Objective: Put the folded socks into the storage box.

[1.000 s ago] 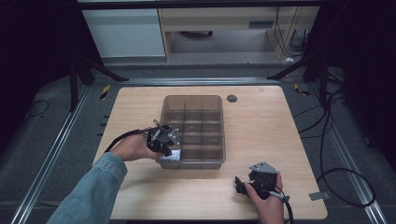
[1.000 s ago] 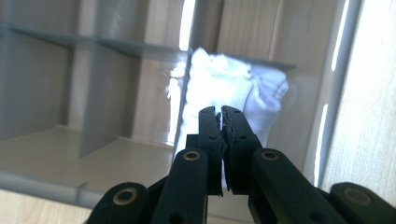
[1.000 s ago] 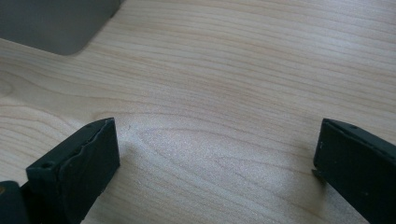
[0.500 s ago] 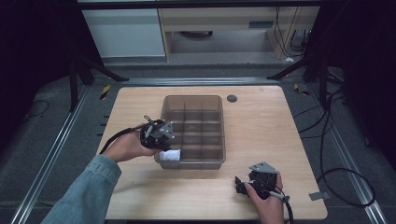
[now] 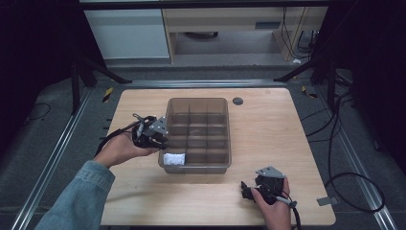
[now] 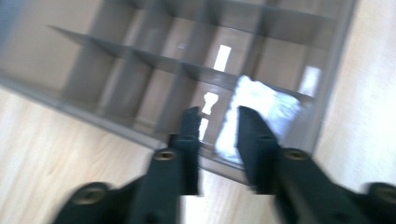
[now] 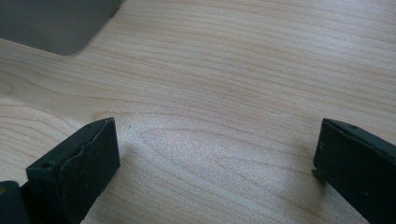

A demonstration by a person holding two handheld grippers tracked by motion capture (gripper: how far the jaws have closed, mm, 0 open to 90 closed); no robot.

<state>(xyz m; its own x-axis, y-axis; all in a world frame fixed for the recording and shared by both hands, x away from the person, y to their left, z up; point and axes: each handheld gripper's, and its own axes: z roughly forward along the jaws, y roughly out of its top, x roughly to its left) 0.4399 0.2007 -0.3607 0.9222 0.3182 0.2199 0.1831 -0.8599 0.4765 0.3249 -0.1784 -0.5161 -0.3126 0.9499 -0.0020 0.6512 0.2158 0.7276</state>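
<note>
We hold the left hand-held gripper [image 5: 160,139] at the divided bin [image 5: 199,134], jaws slightly parted, empty; a white packet [image 6: 261,116] lies in the corner compartment just beyond them. Our right hand-held gripper [image 7: 215,158] hovers spread wide over bare tabletop [image 7: 243,84].

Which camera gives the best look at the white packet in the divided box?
The left gripper view: the white packet sits large in a corner compartment, though blurred. The high view shows it small, which fixes its compartment.

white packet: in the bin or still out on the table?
In. The white packet lies inside the near-left corner compartment of the divided bin; the left gripper, jaws slightly apart and empty, is beside the bin.
</note>
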